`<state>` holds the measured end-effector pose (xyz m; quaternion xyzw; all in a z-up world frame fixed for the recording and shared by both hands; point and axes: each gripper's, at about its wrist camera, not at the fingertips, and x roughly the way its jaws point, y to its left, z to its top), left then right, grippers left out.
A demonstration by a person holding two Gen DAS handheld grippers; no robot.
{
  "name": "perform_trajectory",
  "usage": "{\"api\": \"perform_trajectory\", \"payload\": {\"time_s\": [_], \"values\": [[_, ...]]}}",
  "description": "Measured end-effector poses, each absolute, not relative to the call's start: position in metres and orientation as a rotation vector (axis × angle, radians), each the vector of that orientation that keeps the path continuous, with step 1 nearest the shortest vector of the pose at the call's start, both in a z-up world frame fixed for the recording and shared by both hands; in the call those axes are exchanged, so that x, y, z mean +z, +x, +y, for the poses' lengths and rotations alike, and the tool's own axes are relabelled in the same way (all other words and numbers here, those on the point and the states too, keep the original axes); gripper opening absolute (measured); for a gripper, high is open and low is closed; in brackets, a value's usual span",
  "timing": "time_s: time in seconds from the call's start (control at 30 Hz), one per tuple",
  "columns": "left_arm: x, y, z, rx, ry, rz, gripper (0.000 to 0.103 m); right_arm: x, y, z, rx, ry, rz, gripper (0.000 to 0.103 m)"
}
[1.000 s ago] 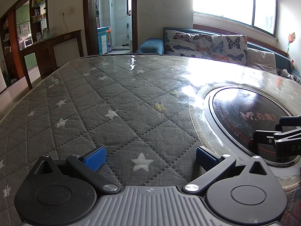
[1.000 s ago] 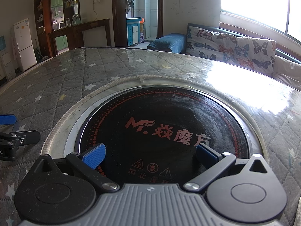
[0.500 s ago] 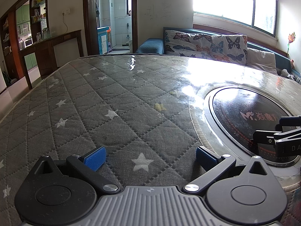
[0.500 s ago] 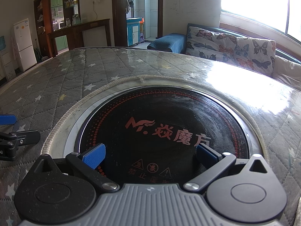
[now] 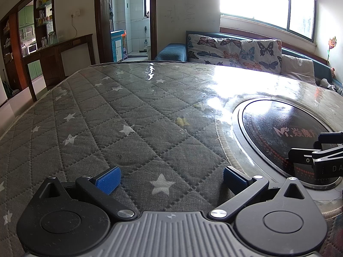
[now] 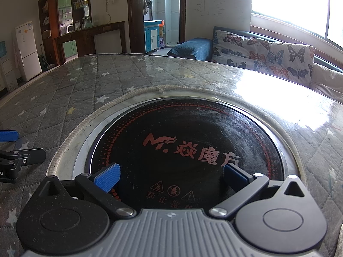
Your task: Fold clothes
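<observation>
No clothes show in either view. My left gripper (image 5: 170, 176) is open and empty, low over a grey quilted star-print table cover (image 5: 120, 115). My right gripper (image 6: 170, 175) is open and empty, low over a round black cooktop (image 6: 188, 141) set in the table. The right gripper also shows at the right edge of the left wrist view (image 5: 319, 152). The left gripper shows at the left edge of the right wrist view (image 6: 12, 150).
The cooktop (image 5: 285, 137) lies right of the left gripper. A sofa with butterfly cushions (image 5: 233, 50) stands beyond the table's far edge, under a bright window. A wooden counter (image 5: 57, 53), shelves and a white fridge (image 6: 26, 49) stand at the left.
</observation>
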<state>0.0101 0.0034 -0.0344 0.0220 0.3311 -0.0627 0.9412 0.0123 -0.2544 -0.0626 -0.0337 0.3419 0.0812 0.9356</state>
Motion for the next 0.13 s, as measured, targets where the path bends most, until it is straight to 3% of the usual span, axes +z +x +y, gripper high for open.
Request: {"api": "perform_trajectory", "payload": {"time_s": [0.13], "values": [[-0.0344,0.0101,0.0034,-0.128,0.045,0.676,0.103,-0.0622,0.0120,-0.2547,0.166,-0.069,0.699,0.103]]}}
